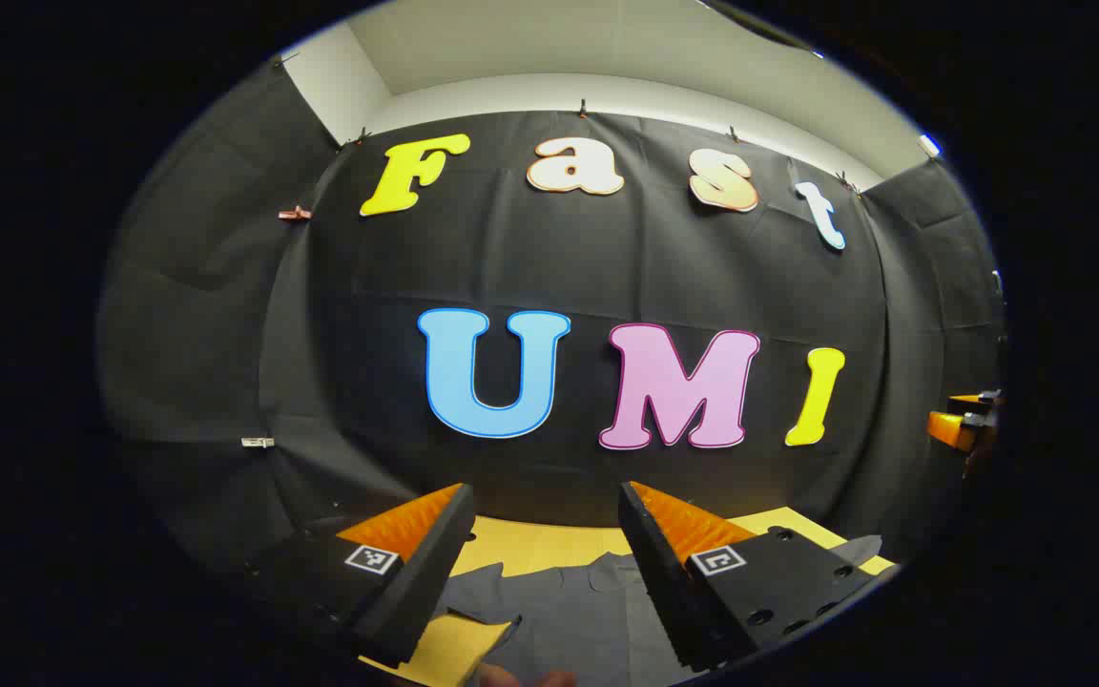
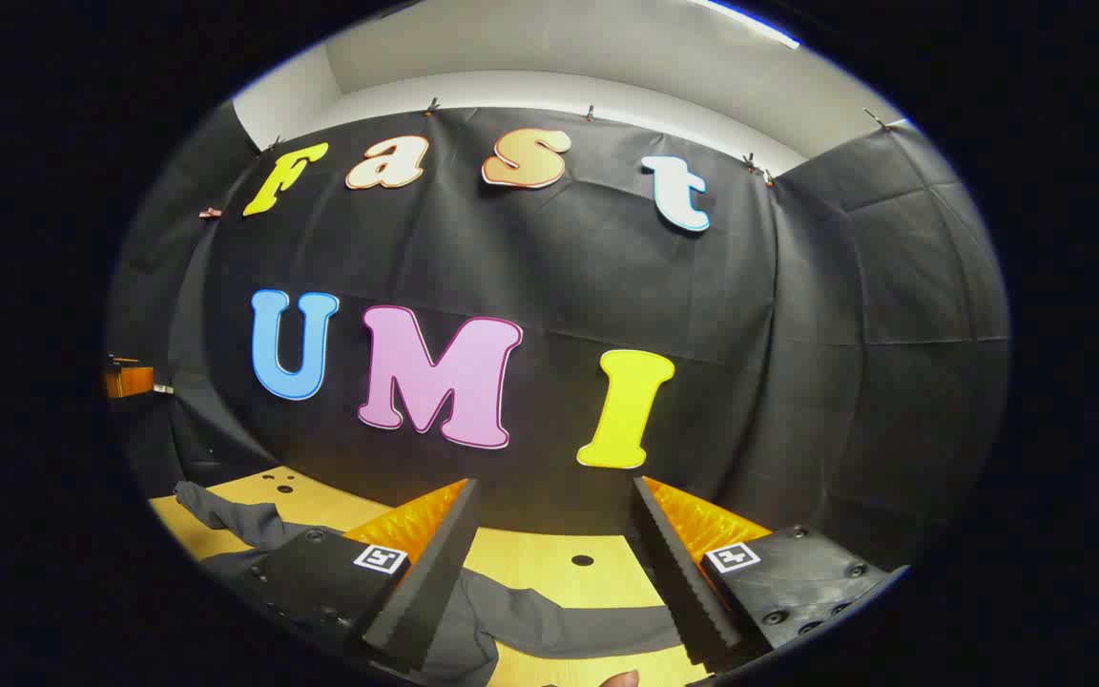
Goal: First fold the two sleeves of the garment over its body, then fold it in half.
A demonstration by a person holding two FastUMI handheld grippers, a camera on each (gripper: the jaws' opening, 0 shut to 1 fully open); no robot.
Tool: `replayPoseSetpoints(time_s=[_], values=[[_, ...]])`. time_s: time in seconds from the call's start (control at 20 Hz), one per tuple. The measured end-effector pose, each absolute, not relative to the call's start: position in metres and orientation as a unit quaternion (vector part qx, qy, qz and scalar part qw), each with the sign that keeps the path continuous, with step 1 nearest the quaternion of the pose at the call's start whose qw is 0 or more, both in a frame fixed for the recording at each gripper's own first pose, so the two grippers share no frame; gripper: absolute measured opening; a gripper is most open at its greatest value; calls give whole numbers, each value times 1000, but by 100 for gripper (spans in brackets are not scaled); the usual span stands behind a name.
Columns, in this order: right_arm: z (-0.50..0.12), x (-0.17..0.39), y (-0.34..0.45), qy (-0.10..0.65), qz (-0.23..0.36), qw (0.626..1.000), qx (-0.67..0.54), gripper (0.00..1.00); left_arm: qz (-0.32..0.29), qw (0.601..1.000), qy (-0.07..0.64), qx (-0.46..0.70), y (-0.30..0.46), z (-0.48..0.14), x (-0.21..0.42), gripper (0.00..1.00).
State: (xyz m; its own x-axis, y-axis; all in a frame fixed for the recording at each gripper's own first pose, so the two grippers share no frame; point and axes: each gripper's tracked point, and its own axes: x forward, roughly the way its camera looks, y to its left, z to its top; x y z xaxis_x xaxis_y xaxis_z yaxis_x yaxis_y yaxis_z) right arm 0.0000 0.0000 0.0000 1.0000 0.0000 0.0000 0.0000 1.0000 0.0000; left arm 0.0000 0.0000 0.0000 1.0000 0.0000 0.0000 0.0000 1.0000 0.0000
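Both grippers were held high, looking out at the booth's black cloth wall (image 1: 607, 277), and no fold had been started yet by the look of it. The risk, as I read it: descending from up here, a gripper could pinch the shirt's body along with a sleeve, or catch two layers where the cloth was rumpled, and the fold would drag the whole garment across the smooth table.

The left gripper (image 1: 545, 534) had its jaws spread wide apart, nothing between them. Below and just ahead of it lay the dark grey, soft cotton-looking garment (image 1: 569, 611), spread on the yellow wooden table (image 1: 530, 544), its collar end pointing toward the wall. A small fingertip (image 1: 511, 676) of the person showed at the bottom edge.

The right gripper (image 2: 554, 544) was likewise wide open and empty. In the right gripper view the garment (image 2: 549, 620) ran across beneath its fingers, with one long grey sleeve (image 2: 225, 515) trailing off to the left over the table (image 2: 549, 558), lying wrinkled rather than flat. That sleeve sat well off to the side of the gripper, so reaching it called for a swing across as well as a drop.
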Motion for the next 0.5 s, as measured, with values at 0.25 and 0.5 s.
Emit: replayPoseSetpoints(time_s=[0.25,0.5], values=[[-2,2,3,10,-21,1000,12,97,-2,1000,19,19,21,-7,2,95],[1,-5,19,12,-27,1000,4,97,-11,999,27,18,31,-11,7,95]])
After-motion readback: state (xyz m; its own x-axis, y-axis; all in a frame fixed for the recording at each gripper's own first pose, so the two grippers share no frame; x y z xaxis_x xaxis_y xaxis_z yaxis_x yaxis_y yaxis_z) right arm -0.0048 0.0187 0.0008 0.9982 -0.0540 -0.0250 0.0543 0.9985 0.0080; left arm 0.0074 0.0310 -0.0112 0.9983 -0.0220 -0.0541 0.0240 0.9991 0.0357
